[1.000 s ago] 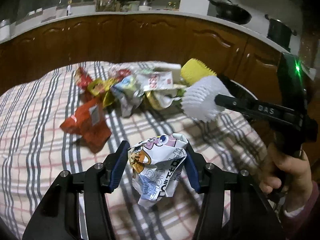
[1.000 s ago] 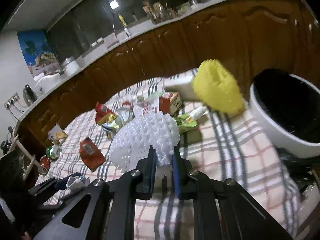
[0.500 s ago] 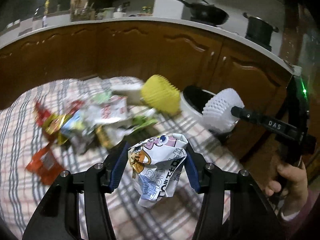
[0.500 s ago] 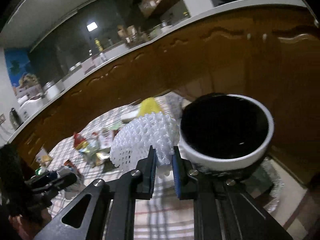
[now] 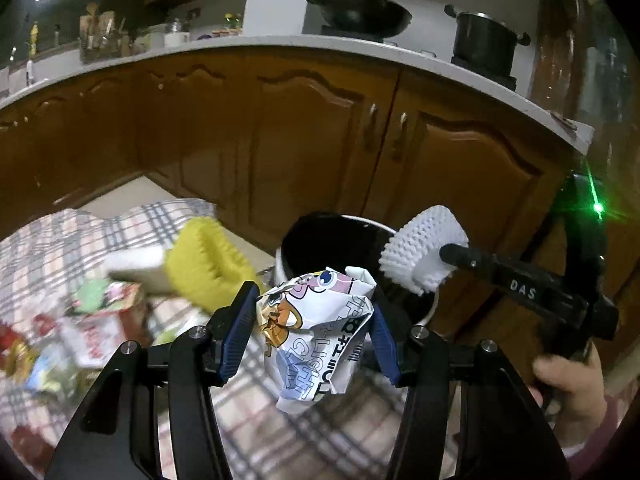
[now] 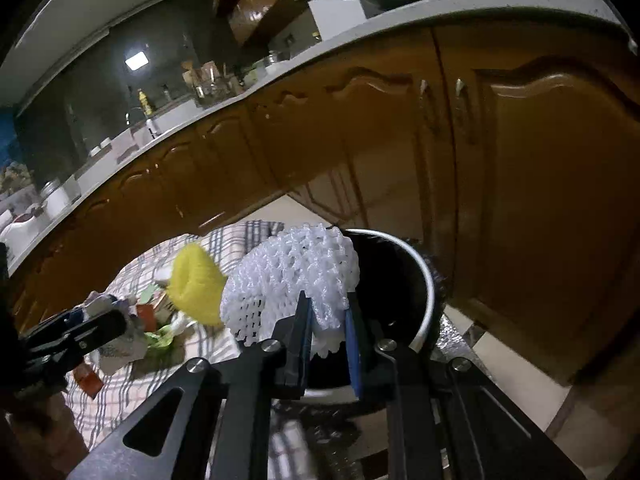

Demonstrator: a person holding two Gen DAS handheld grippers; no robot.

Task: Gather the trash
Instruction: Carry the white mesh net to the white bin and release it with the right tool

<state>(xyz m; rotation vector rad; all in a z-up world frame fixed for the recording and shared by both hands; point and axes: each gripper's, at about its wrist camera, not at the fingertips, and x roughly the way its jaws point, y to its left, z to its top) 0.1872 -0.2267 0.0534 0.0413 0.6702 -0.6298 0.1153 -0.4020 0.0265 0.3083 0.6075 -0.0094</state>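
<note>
Your left tongs [image 5: 314, 330] are pinching the crumpled wrapper [image 5: 316, 328] at the desk's right edge; your right tongs [image 6: 326, 336] are squeezing the soft foam net [image 6: 292, 280] over the bin [image 6: 426, 280]. Both are feeling light and crushable.

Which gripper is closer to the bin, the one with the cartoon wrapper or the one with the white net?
Right. The right gripper holds the white foam net over the bin; the left gripper is short of it.

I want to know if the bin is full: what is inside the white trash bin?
The trash bin shows only a dark, black-lined interior. No trash is visible; the white foam net in the right gripper covers part of it.
</note>
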